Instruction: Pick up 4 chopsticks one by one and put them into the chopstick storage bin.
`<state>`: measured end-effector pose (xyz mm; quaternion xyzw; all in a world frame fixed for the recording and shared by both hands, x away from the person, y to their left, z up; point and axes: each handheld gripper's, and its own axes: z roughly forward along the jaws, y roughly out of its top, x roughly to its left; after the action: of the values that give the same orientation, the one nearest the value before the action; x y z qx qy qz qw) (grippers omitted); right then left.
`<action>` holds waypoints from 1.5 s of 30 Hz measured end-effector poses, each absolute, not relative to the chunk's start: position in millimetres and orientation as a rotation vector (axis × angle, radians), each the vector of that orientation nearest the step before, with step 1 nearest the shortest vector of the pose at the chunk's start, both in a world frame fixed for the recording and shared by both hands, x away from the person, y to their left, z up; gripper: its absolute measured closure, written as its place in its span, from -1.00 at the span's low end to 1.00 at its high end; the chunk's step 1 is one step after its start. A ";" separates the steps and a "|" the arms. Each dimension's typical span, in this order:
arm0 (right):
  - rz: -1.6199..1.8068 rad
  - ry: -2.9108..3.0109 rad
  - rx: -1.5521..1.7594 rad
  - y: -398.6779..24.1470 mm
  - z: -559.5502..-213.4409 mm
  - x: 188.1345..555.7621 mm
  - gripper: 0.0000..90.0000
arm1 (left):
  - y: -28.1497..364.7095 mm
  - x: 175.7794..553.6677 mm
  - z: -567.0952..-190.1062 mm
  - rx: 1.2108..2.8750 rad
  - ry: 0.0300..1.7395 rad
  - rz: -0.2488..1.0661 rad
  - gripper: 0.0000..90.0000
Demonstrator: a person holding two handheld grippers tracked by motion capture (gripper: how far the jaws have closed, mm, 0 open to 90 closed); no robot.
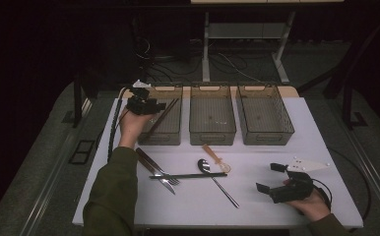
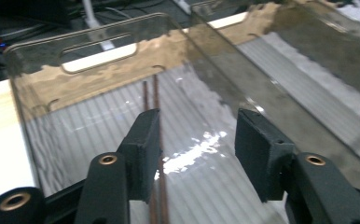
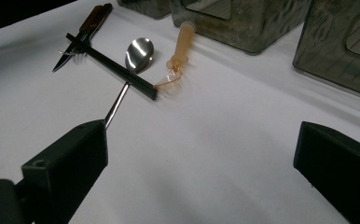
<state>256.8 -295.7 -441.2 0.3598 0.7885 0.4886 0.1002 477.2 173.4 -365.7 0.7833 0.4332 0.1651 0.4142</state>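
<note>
Left tool: held over the leftmost of three smoky clear bins at the far side of the white bench; jaws parted, released, pads touching nothing. Brown chopsticks: lying in that leftmost bin, a pair side by side, running lengthwise beneath the left pad.

Right tool: low over the bench's near right part, jaws spread wide, nothing between them.

Loose on the bench, mid-front: black chopstick lying across a metal spoon; amber plastic spoon just beyond; knife and fork to the left.
</note>
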 end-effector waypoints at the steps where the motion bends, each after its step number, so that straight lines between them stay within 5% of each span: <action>1: 1.444 2.330 1.064 -295.7 -441.2 256.8 -0.95 | 173.1 474.2 -364.1 1.968 1.084 0.412 0.06; 23: 1.434 2.332 1.066 -294.8 -441.8 257.0 -0.95 | 162.2 400.1 -350.3 1.992 0.896 0.395 -0.41; 45: 1.440 2.327 1.072 -295.1 -441.3 257.7 -0.95 | 163.2 342.8 -367.7 2.010 0.811 0.333 -0.55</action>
<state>257.7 -295.1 -441.3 0.3628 0.7878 0.4874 0.1010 342.8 163.2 -367.7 0.8154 0.3291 0.1352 0.4566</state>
